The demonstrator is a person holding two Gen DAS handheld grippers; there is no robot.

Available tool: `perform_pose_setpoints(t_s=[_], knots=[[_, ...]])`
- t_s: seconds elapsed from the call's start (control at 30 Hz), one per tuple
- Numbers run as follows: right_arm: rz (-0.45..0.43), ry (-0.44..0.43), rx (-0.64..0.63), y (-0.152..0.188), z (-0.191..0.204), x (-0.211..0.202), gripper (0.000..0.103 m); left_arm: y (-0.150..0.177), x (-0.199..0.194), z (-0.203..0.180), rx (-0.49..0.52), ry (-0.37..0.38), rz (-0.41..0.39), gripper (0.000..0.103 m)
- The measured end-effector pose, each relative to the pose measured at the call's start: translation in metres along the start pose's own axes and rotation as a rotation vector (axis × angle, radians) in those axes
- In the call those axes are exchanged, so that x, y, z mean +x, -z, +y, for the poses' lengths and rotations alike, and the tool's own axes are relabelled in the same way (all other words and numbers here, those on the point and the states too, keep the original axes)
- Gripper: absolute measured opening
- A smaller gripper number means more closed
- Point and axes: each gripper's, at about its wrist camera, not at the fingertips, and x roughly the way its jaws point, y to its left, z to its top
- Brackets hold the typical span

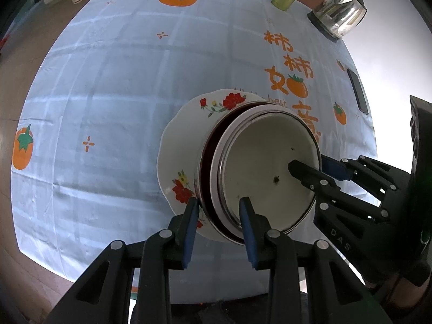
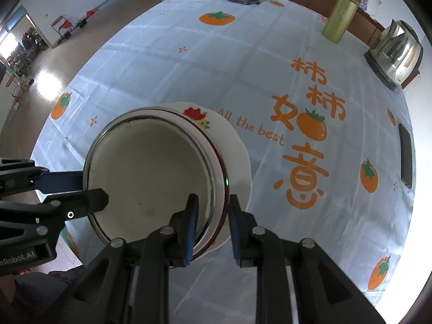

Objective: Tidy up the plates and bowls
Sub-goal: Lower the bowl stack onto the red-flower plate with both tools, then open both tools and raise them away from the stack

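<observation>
While both grippers point steeply down over the persimmon-print tablecloth [image 1: 121, 94], a white enamel bowl [image 1: 264, 167] sits nested in a second, dark-lined bowl [image 1: 206, 162] on a flowered plate [image 1: 183, 145]. Left gripper [image 1: 220, 213]: fingers straddle the near walls of both bowls, seemingly pinching them. Right gripper [image 2: 213, 210]: fingers astride the opposite rim; whether they press on it cannot be told. Kettle [image 2: 397, 54] and green canister [image 2: 340, 21] stand well apart at the far edge.

kettle [image 2: 399, 58], green canister [image 2: 339, 19], phone [image 2: 405, 155]
</observation>
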Motion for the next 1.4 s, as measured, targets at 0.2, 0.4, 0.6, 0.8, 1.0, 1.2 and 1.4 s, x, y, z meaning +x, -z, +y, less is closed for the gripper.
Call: perform_pose_setpoints(t_s=[0.2, 0.4, 0.6, 0.8, 1.0, 1.2, 1.4], knots=[[0.005, -0.001, -0.001, -0.001, 0.000, 0.001, 0.022, -0.001, 0.000, 0.001, -0.001, -0.001, 0.002, 0.033], [0.011, -0.001, -0.002, -0.001, 0.001, 0.002, 0.022, -0.001, 0.002, 0.001, 0.001, -0.003, 0.005, 0.033], [0.011, -0.001, -0.002, -0.001, 0.001, 0.003, 0.022, -0.001, 0.003, 0.002, 0.000, -0.006, 0.009, 0.033], [0.014, -0.008, 0.003, -0.001, 0.002, 0.006, 0.022, -0.001, 0.006, 0.004, -0.004, -0.009, 0.012, 0.033], [0.017, -0.011, 0.008, 0.000, 0.001, 0.009, 0.022, -0.001, 0.009, 0.005, -0.005, -0.006, 0.013, 0.033], [0.011, -0.010, 0.013, 0.000, -0.001, 0.011, 0.022, -0.002, 0.012, 0.004, -0.003, 0.002, 0.009, 0.033], [-0.004, 0.005, 0.003, -0.001, 0.001, 0.011, 0.022, -0.004, 0.014, 0.004, -0.004, 0.000, 0.000, 0.034]])
